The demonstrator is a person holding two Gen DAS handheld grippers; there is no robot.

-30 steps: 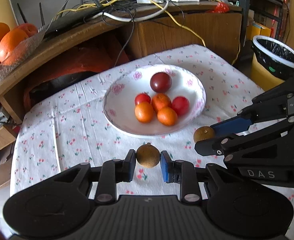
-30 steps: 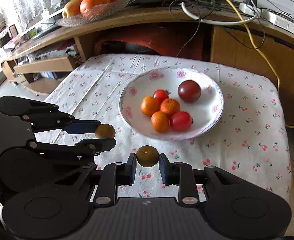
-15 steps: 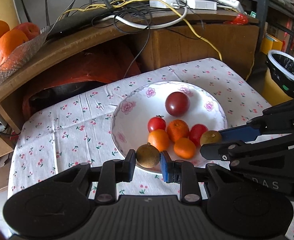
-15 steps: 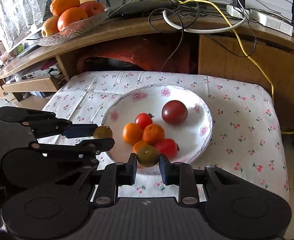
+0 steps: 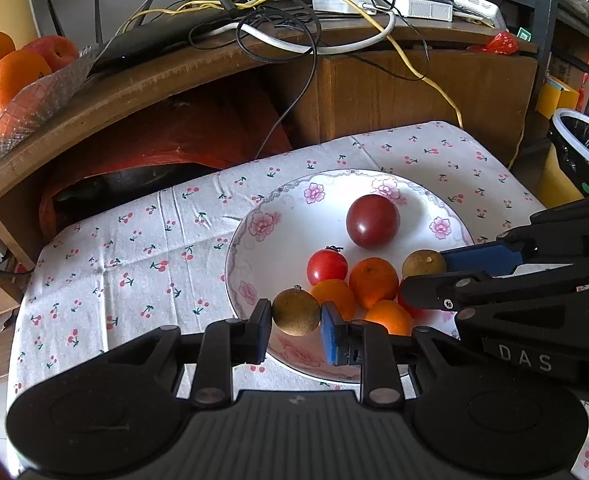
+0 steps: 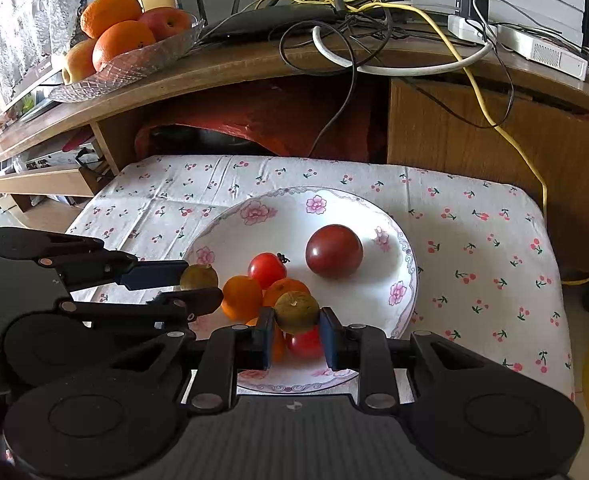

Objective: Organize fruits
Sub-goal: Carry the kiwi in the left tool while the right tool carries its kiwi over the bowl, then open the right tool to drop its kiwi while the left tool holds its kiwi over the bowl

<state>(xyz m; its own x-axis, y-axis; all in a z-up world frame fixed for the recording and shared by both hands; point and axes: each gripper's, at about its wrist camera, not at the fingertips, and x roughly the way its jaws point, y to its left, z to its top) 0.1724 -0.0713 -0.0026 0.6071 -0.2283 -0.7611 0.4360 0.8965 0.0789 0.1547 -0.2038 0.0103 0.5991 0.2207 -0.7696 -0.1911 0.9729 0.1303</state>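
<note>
Two longans over a crowded plate, this could get messy

We've got the left gripper (image 5: 296,322) pinching one brown longan (image 5: 295,311) and the right gripper (image 6: 296,322) pinching another longan (image 6: 296,312), both above the flowered plate (image 5: 286,216). Drop them on the fruit pile (image 5: 358,288) and they'll probably roll off.

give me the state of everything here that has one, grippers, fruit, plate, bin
left gripper: shut on a brown fruit, over the plate's near rim
right gripper: shut on a second brown fruit, above the pile
left brown fruit: clamped, off the plate
right brown fruit: clamped, off the plate
plate: upright, holds fruit
dark red tomato: resting apart from the cluster
trash bin: open, black liner
</note>
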